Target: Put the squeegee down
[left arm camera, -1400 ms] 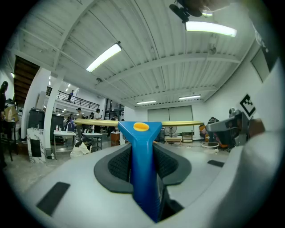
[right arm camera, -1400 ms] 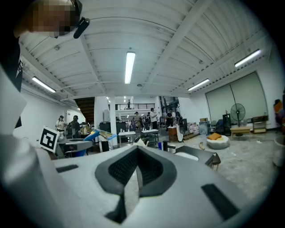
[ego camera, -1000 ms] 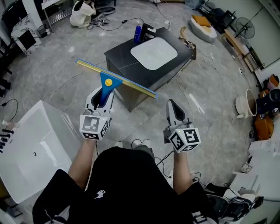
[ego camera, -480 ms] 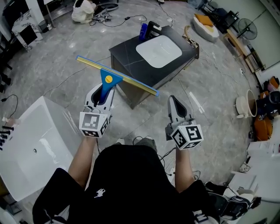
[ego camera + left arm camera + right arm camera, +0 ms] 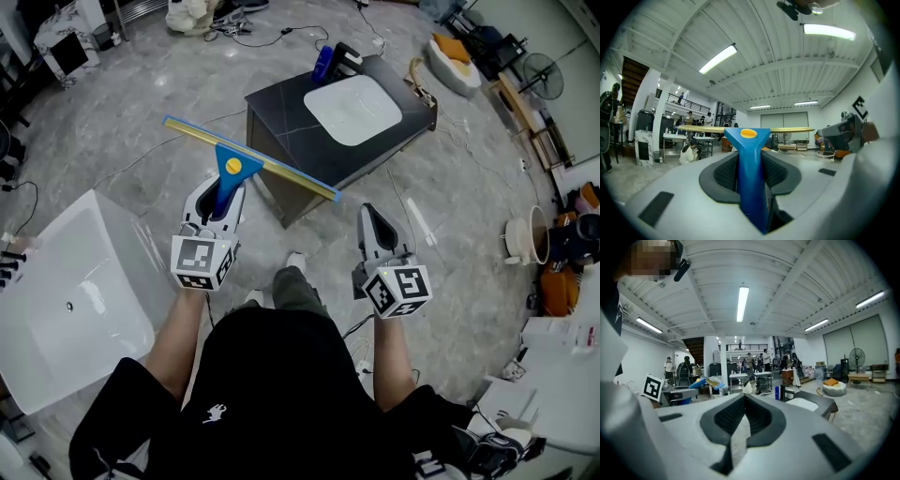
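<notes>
Blue plastic fills the left claw: its two dark ribbed pads are clamped on either side of the squeegee handle, which runs straight up between them. In the head view the left claw holds that handle pointing away from the person, roughly level, with the squeegee head at the far end.

The handle widens into a blue triangular head with a round yellow spot in its middle. Across the head sits the long blade bar, yellowish with a blue edge. It lies crosswise to the handle. In the head view its long axis slants from upper left to lower right; in the left gripper view it reads as level. The squeegee is off the ground, over the grey stone floor, and in the head view the right end of the bar lies over the near edge of a dark tabletop.

The right claw is to the right, well apart from the squeegee. In the right gripper view the right claw has its tips together with nothing between them.

Farther out, the dark tabletop carries a white basin and a blue bottle at its far edge. A white bathtub stands on the floor at the left.
</notes>
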A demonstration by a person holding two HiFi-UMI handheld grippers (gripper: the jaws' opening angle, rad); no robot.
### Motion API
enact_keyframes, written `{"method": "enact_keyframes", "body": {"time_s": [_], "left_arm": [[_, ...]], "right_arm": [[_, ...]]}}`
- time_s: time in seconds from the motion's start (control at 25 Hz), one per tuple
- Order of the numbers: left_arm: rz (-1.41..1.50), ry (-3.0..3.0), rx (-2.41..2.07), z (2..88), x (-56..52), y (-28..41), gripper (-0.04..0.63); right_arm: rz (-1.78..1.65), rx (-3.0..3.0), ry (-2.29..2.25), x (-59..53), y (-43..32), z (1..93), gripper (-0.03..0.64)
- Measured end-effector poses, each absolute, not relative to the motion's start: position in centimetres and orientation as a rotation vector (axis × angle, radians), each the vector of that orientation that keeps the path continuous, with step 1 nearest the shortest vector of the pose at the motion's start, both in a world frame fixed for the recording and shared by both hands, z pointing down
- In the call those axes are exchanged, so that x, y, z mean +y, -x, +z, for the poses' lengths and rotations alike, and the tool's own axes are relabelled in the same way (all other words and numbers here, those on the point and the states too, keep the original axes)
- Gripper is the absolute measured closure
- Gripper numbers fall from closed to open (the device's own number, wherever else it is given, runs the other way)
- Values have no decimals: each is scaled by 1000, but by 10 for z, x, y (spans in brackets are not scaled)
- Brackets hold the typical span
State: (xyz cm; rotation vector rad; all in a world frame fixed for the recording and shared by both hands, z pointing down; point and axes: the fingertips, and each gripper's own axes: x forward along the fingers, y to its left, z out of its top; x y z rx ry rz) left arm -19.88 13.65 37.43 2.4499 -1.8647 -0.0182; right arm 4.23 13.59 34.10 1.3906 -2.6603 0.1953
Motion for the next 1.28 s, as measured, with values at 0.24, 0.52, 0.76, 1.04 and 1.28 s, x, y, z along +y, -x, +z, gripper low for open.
{"method": "enact_keyframes", "body": {"time_s": [0.24, 0.52, 0.76, 1.04, 1.28], "left_arm": [[41, -2432, -1874, 385, 115, 189, 468], [103, -2418, -1886, 397, 65, 174, 468], [140, -2387, -1922, 395, 14, 162, 468], [192, -2337, -1972, 395, -33, 144, 468], [215, -2307, -1998, 395, -69, 123, 468]], "right_arm": [[209, -2599, -1376, 105, -44, 360, 615], [243, -2596, -1383, 52, -49, 368, 615], [265, -2624, -1322, -4, -60, 371, 615], [321, -2669, -1252, -61, -79, 378, 615], [362, -2705, -1203, -102, -98, 386, 615]]}}
